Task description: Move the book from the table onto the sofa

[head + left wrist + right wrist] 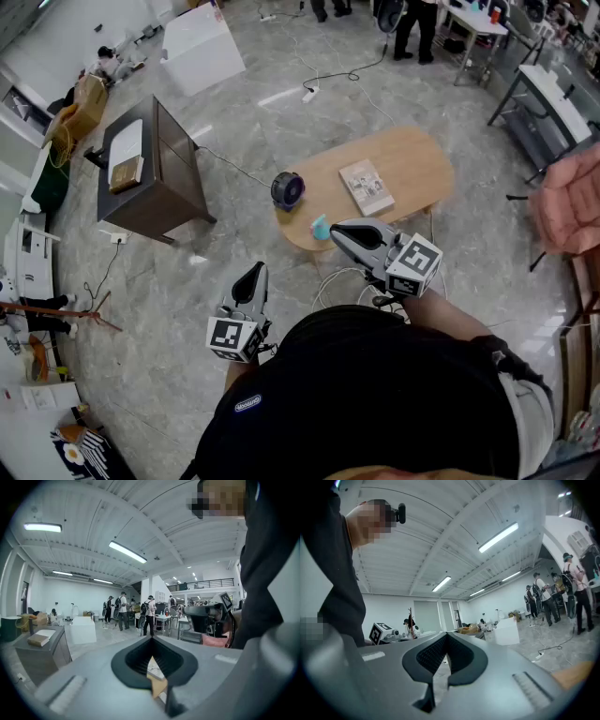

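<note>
Wooden bench (412,159) bears the book (366,186), untouched. Approach step: you hold left gripper (255,273) and right gripper (337,231) short of it, jaws pressed together, empty. Next: spread one, reach the book's edge.

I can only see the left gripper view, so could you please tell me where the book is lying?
Observer: The book lies flat on the oval wooden table, ahead of the person, and neither gripper touches it.
Operator: Thank you. Is the right gripper holding anything?
Observer: No. The right gripper is empty, its jaws together, and it is raised near the table's near edge.
Operator: Is anything else on that table?
Observer: Yes. A dark round object and a small teal object sit at the table's left end, apart from the book.
</note>
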{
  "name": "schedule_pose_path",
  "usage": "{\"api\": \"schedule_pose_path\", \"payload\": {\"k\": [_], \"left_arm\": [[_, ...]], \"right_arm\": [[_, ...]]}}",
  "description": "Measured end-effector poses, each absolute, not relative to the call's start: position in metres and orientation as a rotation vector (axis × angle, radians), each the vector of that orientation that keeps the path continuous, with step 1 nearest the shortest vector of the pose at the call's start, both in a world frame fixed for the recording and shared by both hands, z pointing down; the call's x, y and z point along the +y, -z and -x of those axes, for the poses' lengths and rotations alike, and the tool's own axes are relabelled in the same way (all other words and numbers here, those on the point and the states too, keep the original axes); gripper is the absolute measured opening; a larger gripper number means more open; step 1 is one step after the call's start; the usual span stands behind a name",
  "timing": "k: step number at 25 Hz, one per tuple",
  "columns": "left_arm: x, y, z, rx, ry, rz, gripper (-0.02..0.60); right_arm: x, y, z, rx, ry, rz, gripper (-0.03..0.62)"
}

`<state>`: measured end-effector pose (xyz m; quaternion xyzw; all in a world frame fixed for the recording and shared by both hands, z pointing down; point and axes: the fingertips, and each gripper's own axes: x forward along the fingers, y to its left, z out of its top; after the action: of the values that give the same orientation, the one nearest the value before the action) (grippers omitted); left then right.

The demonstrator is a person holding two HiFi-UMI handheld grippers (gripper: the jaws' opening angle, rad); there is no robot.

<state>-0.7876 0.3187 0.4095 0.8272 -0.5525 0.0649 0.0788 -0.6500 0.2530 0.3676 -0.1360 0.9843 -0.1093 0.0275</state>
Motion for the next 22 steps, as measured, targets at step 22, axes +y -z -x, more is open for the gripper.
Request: {"api": "schedule_pose_path", "payload": {"k": [22], "left_arm": [[0.302,-0.416,0.763,-1.572,-0.081,-2.544,0.147]], "right_arm": [[0.249,-0.378,0.618,2.974,0.341,0.612,0.282]]}}
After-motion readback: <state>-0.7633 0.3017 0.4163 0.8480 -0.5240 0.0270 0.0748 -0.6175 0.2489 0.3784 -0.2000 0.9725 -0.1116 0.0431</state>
